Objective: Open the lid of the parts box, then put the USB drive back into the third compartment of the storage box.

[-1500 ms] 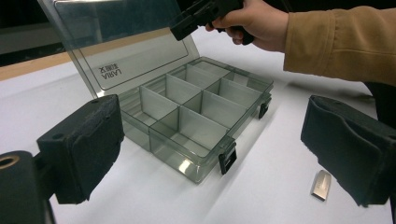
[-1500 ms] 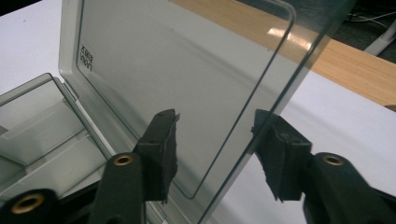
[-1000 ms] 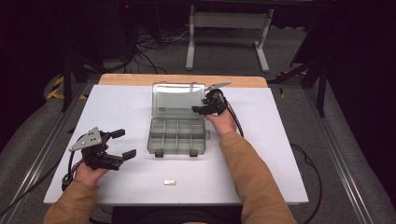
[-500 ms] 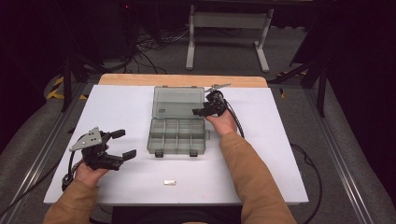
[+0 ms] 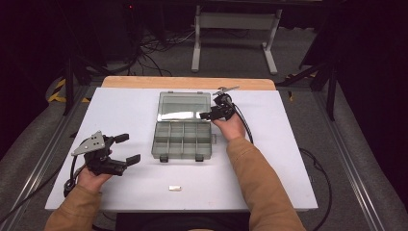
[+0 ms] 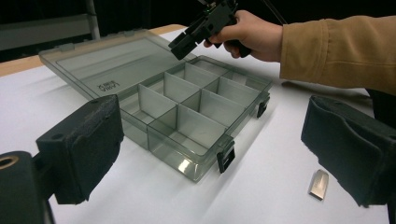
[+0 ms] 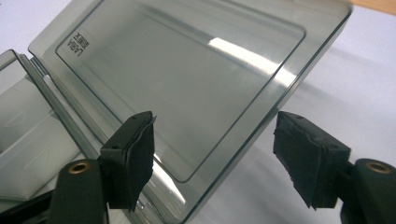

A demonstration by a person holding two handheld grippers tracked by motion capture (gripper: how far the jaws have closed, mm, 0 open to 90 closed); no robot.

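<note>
Right tongs (image 5: 208, 115), jaws just opened, straddle the now flat-lying lid (image 7: 187, 79) of the smoky clear-plastic compartment box (image 5: 183, 139); left tongs (image 5: 126, 149) wait open, empty.

organizer box (image 5: 183, 137): 1 | small metal piece (image 5: 175, 188): 1 | hand-held grippers: 2

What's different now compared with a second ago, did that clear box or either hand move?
The right gripper has just been opening its jaws beside the lid of the clear box; they now straddle the lid's edge without pressing it. The lid lies open as before. The left gripper and the small metal piece stayed put.
</note>
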